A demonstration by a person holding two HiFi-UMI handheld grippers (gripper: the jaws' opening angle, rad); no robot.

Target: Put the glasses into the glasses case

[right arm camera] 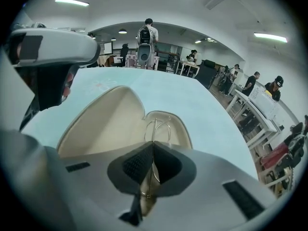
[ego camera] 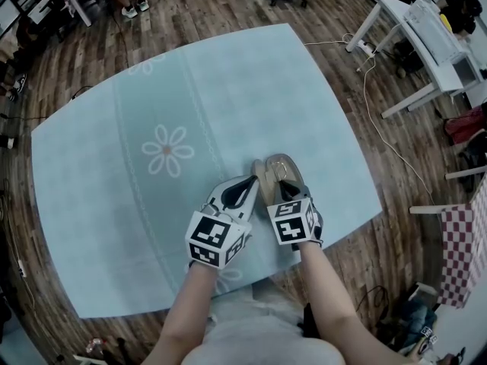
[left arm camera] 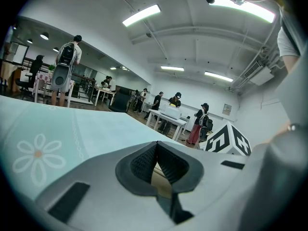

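- Right tongs (ego camera: 280, 191) clenched on the thin wire frame of the glasses (right arm camera: 153, 131), just in from the near edge of the tabletop (ego camera: 137, 234).
- Glasses held on edge in that grip, wire loops reaching forward and down into the right half of the glasses case (right arm camera: 103, 121).
- Left tongs (ego camera: 247, 185) just beside the right pair, tips at the left half of the case; pads pressed together at the top, with a sliver of beige pinched lower down, apparently the rim of the case.
- Glasses case open flat on the tabletop directly ahead of both tongs, its two rounded shells side by side and joined down the middle.
- Smooth beige lining showing in the left shell; front part of the wire frame inside the right shell, rear part up between the right pads.
- Pale blue tablecloth (ego camera: 99, 173) over the whole tabletop, with a white daisy print (ego camera: 167, 150) beyond and to the left of the case.
- Dark wood floor (ego camera: 228, 6) all round the tabletop.
- White desk (ego camera: 411, 21) at the far right with a cable trailing across the floor, and a red-checked cloth (ego camera: 456, 257) nearer on the right.
- Several people standing among more desks at the far end of the room.
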